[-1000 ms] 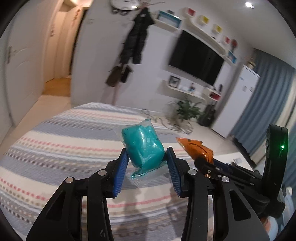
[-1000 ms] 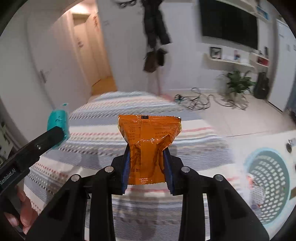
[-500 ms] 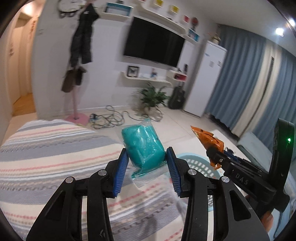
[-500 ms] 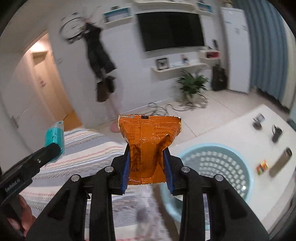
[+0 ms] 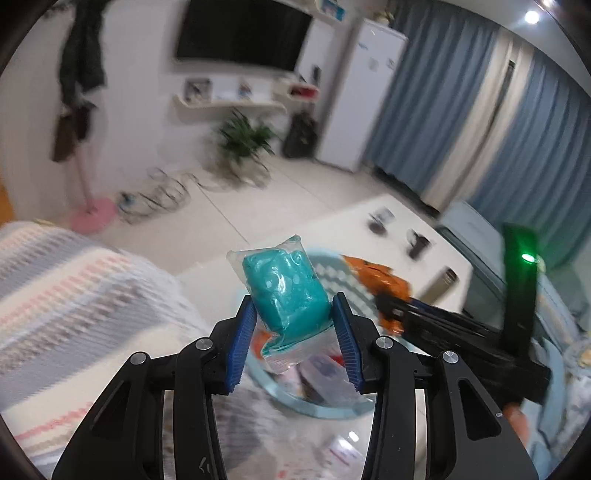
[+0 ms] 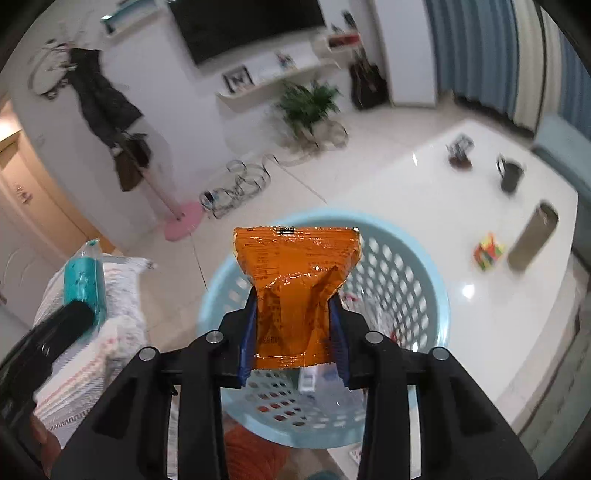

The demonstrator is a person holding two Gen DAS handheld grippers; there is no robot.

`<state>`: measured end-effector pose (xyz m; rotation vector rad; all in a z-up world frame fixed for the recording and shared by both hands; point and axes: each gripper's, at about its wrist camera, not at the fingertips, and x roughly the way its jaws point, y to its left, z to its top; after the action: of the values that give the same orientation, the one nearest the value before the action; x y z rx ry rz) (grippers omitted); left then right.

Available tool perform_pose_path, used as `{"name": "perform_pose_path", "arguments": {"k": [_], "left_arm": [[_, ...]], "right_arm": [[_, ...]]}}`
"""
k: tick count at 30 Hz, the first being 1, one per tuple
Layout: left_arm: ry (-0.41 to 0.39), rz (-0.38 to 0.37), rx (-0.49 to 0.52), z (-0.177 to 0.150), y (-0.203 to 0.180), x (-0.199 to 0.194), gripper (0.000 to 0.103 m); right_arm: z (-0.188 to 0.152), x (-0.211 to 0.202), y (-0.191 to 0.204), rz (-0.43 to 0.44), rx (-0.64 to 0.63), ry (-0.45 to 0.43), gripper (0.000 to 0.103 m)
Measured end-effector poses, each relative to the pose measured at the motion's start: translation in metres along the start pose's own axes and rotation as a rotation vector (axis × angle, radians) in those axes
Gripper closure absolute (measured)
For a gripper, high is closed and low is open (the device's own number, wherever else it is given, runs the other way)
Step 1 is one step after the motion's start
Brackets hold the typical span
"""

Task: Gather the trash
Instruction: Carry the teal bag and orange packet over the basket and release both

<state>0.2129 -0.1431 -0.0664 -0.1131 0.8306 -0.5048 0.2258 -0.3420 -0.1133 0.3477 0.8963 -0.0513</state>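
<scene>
Both grippers are now hanging over the light blue basket [image 6: 424,266] instead of the striped bed, the left gripper [image 5: 293,332] pinching the teal packet [image 5: 288,291] while the right gripper [image 6: 293,332] is spreading its jaws around the orange packet [image 6: 295,288], so the drop is probably beginning.

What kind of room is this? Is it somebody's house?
Most likely a living room in a home. A big TV hangs on the wall above a shelf with a framed picture, a potted plant stands on the floor, and coats hang on a rack.
</scene>
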Motion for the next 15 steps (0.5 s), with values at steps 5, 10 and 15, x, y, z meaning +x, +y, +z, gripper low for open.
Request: {"name": "perform_pose_path", "arguments": {"k": [5,10,15], "left_arm": [[0.061,-0.070,-0.009,-0.007,-0.005,0.026,0.061],[0.079,-0.082,-0.026,-0.014,-0.004,0.038,0.047],[0.093,-0.089,-0.040,-0.022,-0.006,0.039,0.042]], "right_arm": [[-0.010,0.024,-0.025,-0.010,0.072,0.076,0.060],[-0.014,0.030,-0.033,-0.035,0.075,0.102,0.047],[-0.016,0.028,-0.036,-0.040,0.070,0.114,0.046]]}}
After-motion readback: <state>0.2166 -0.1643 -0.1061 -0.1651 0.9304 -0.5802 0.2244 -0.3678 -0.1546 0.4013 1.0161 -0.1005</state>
